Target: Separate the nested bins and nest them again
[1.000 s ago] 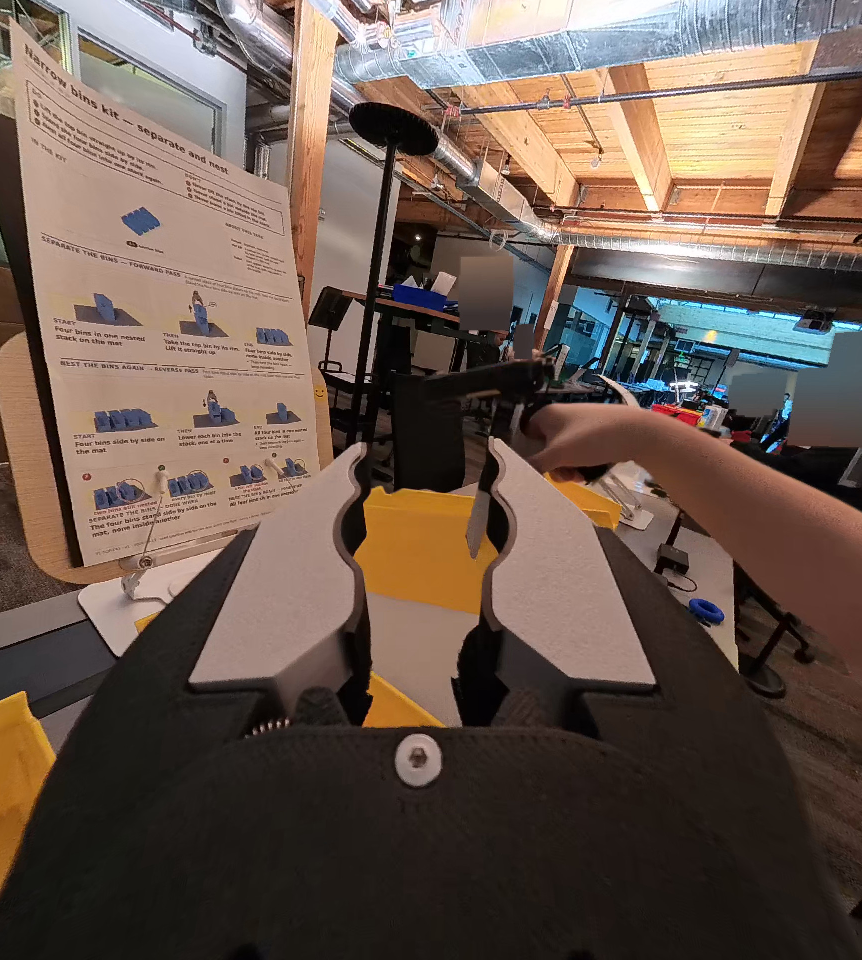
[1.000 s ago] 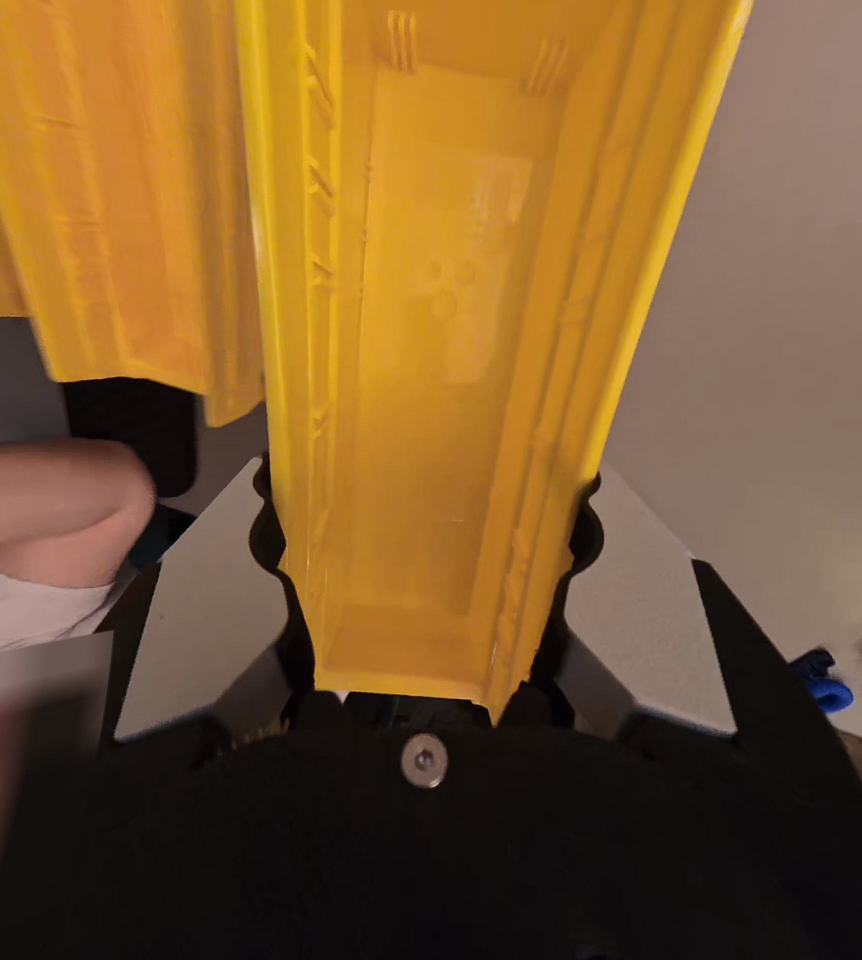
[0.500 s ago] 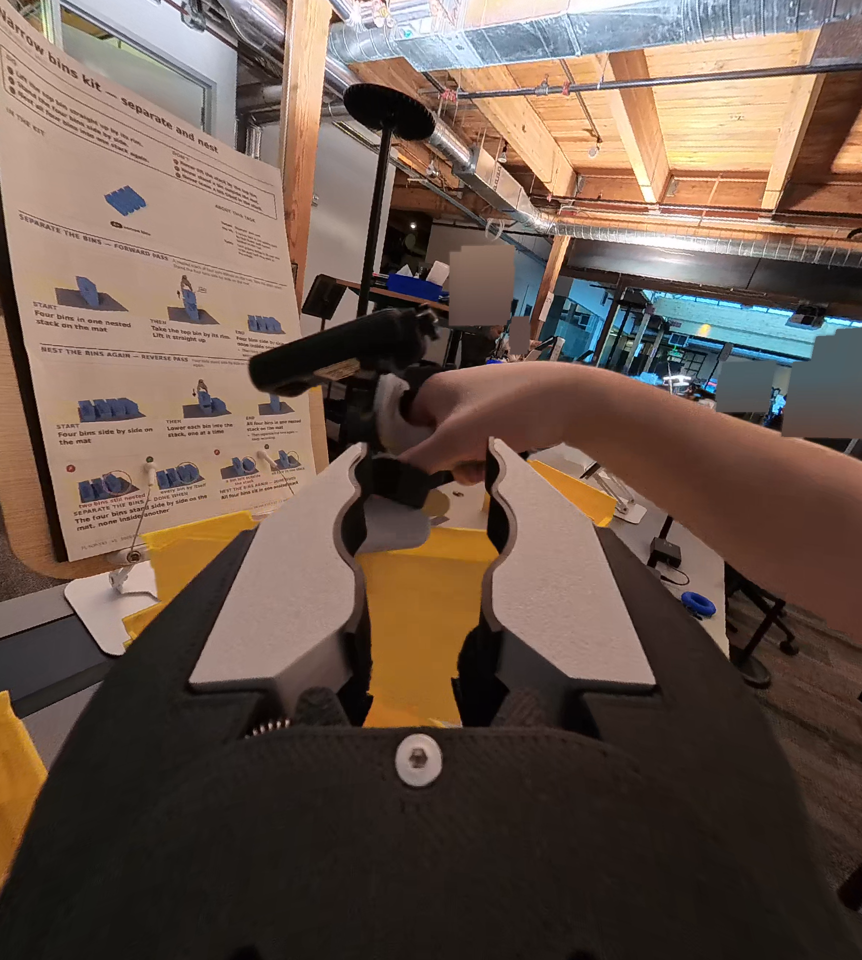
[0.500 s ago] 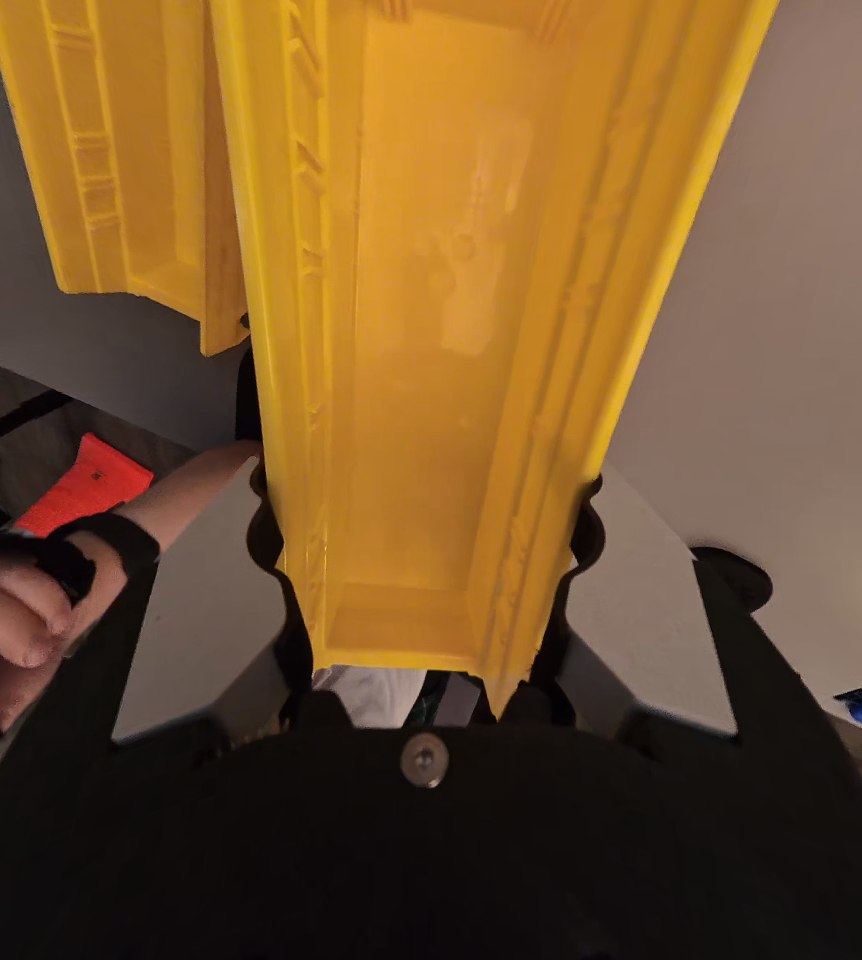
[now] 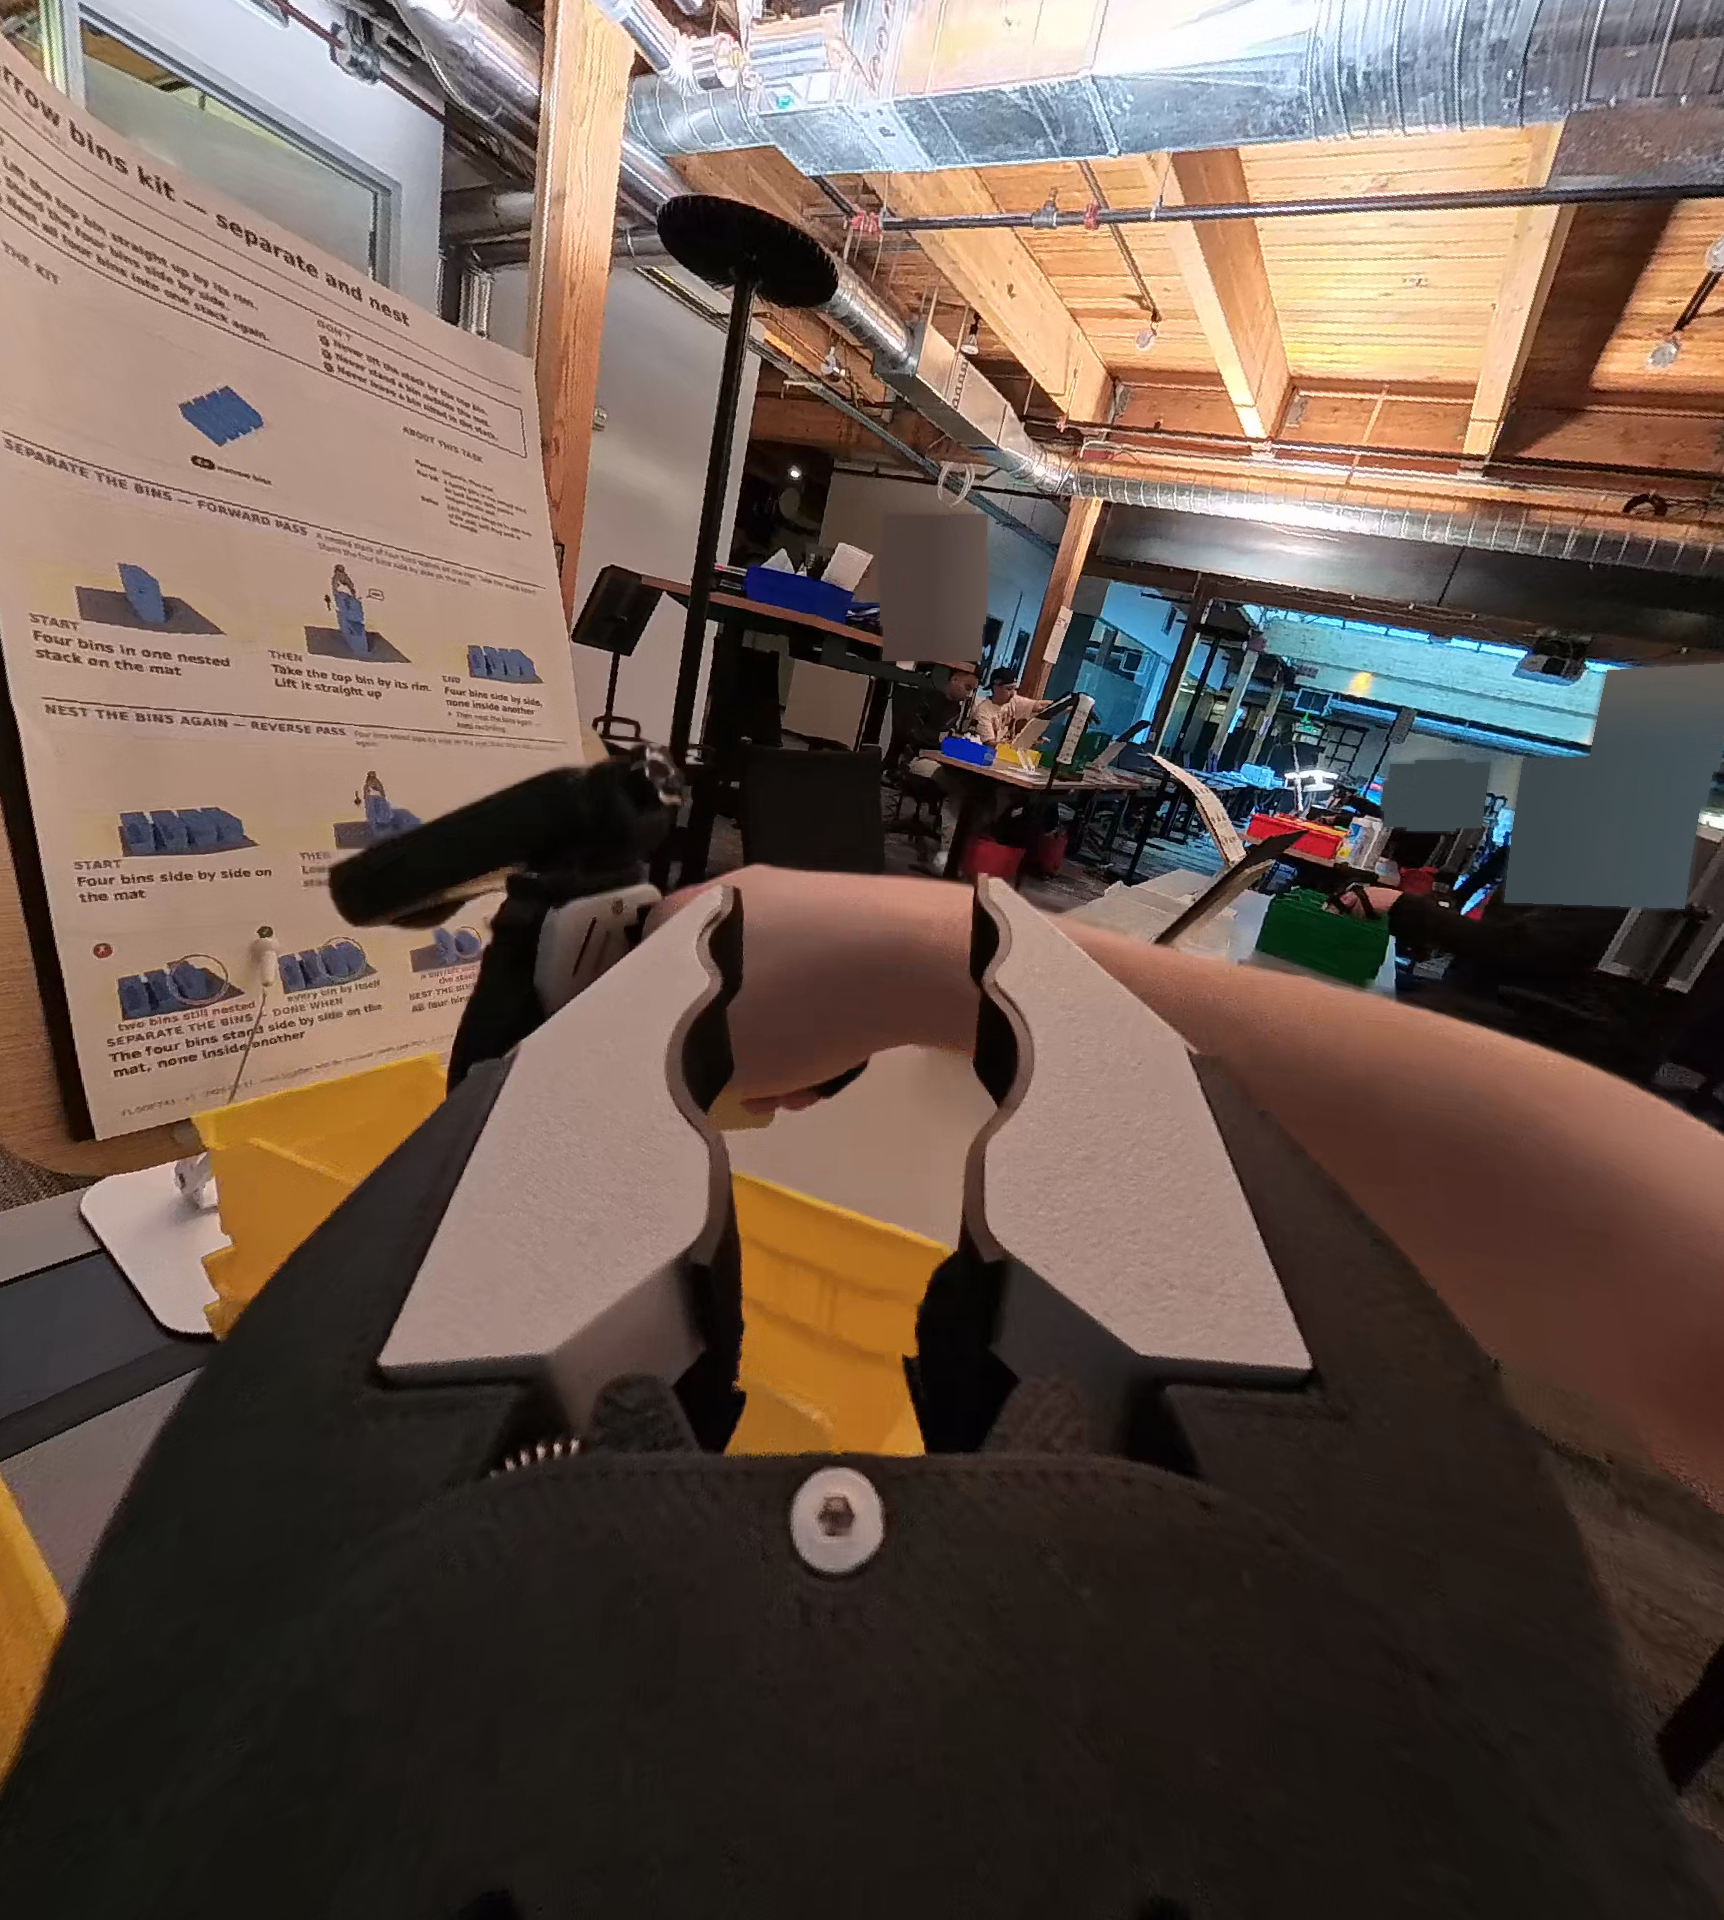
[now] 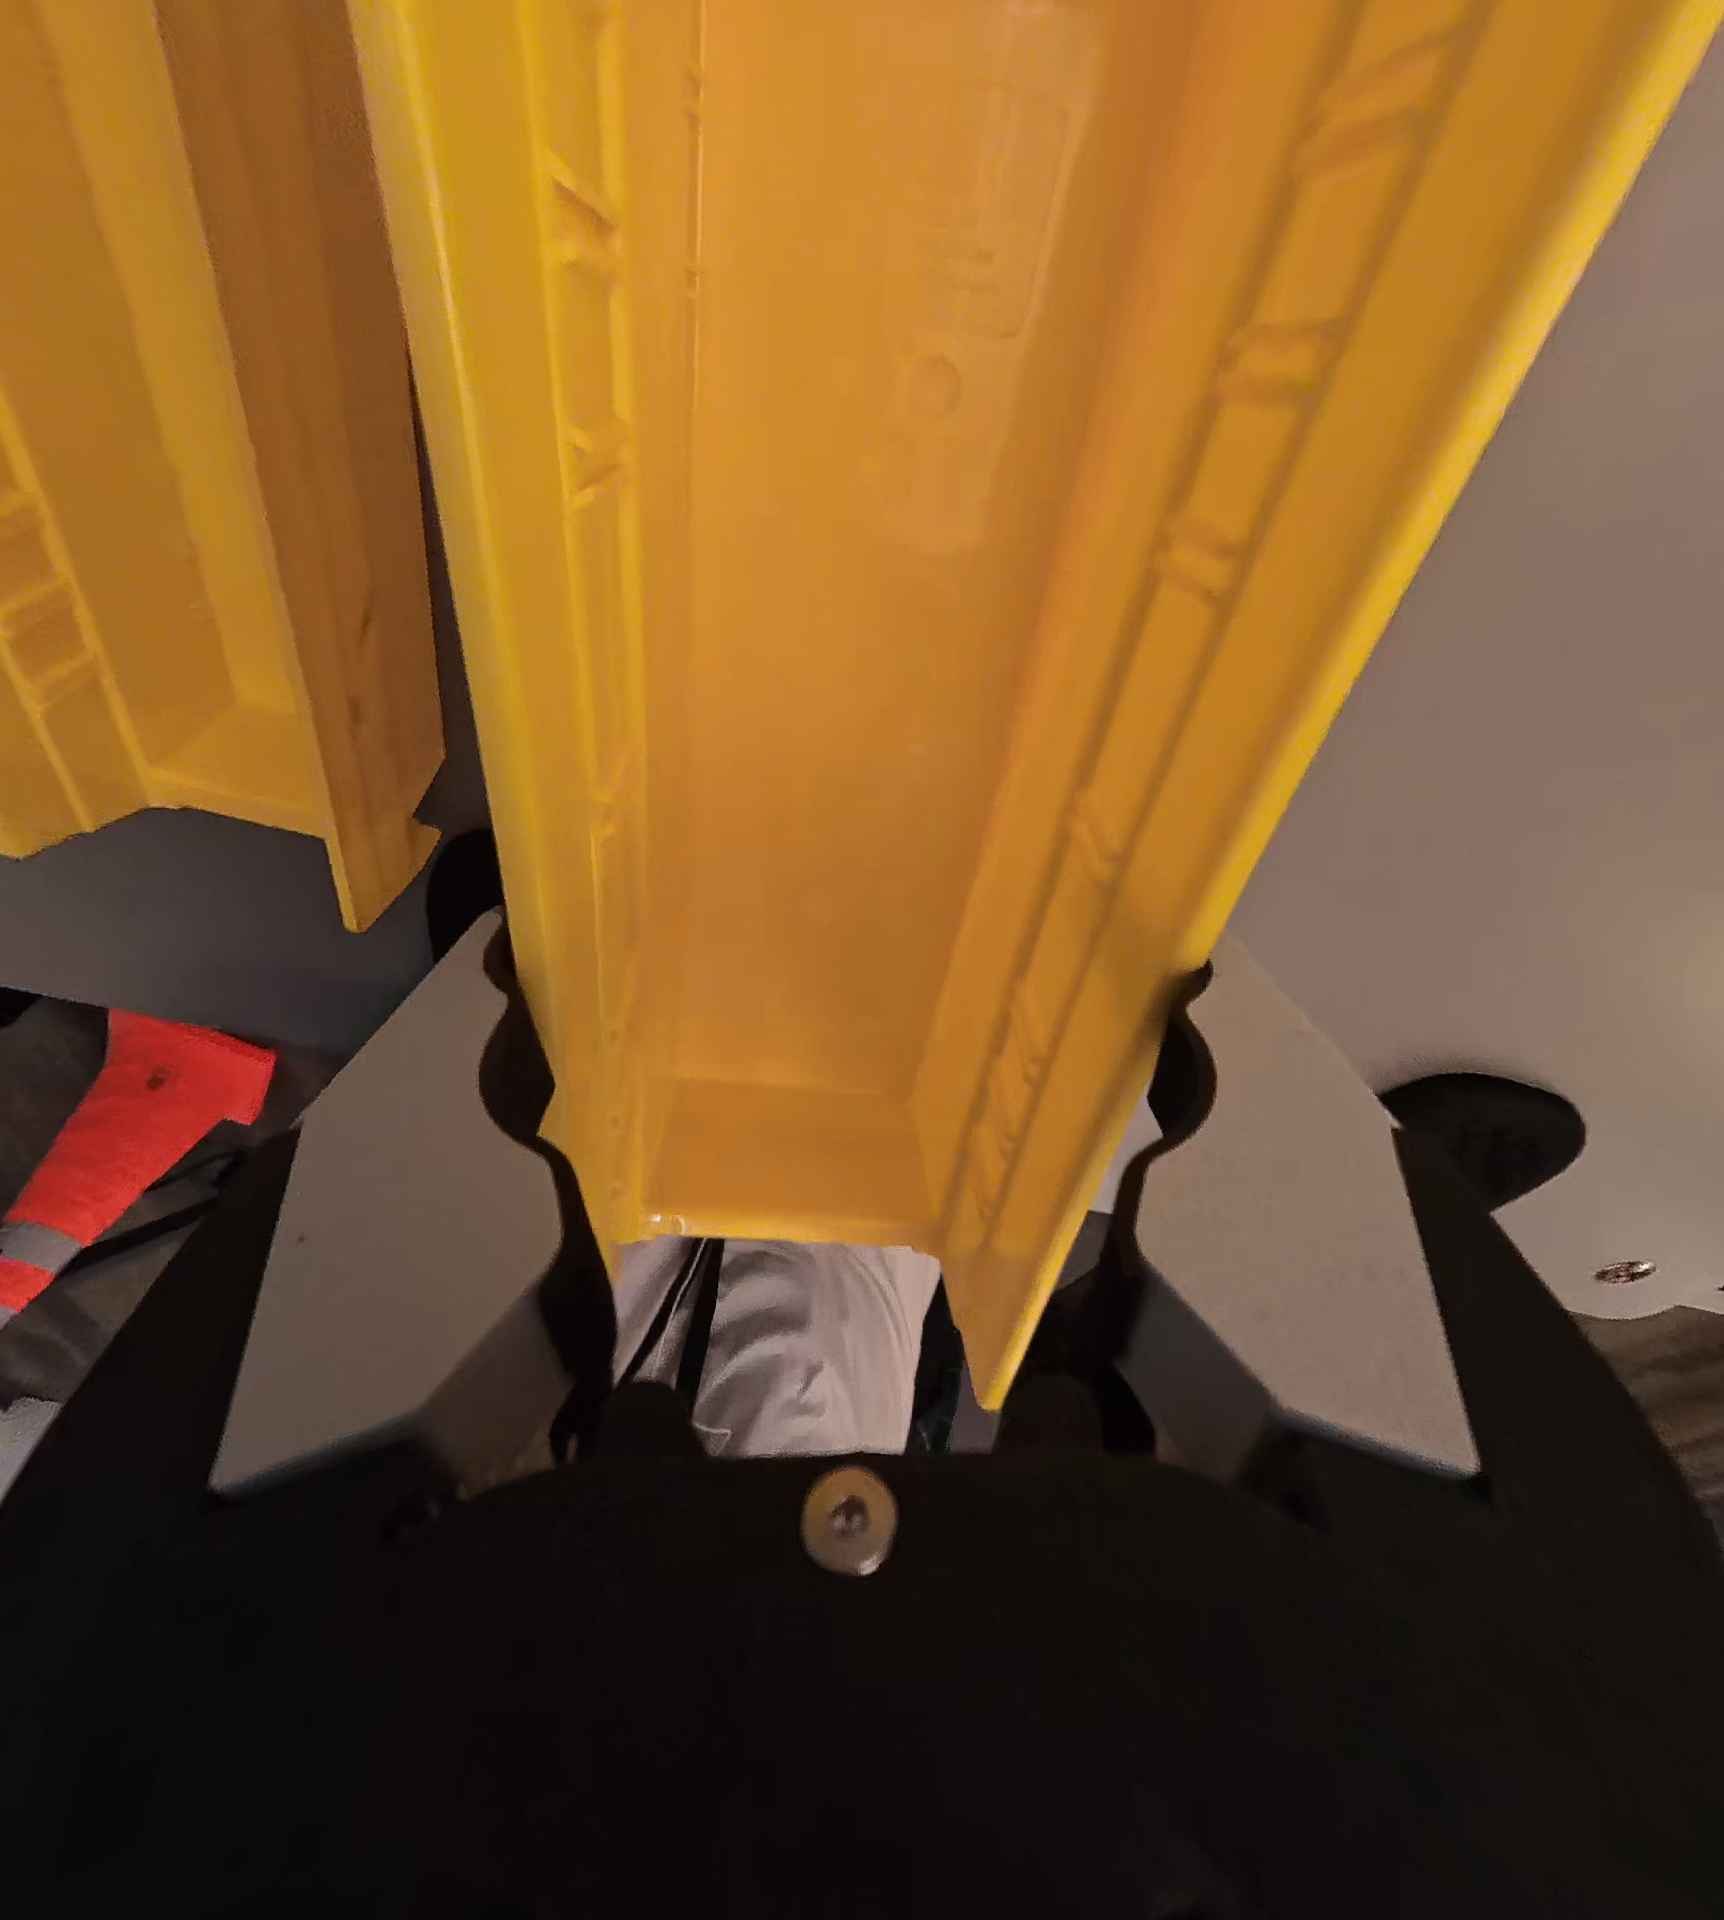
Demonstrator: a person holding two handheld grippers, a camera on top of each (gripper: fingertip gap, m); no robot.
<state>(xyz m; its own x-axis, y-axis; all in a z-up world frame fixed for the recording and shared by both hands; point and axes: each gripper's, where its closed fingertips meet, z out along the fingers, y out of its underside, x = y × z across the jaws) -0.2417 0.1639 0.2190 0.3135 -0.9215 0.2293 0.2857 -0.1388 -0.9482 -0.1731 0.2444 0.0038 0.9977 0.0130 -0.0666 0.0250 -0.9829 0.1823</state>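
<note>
The right gripper (image 6: pixel 853 966) pinches a yellow bin (image 6: pixel 837 623) and has carried it closer beside the other bin (image 6: pixel 110 468), ready for nesting; the left gripper (image 5: pixel 853 930) stays spread, empty.

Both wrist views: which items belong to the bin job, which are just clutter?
Job:
- held yellow bin, clamped across its walls by right gripper
- second yellow bin beside it
- left gripper, open, nothing in it
- instruction sheet

Clutter:
- orange cone
- green bin
- black stand
</note>
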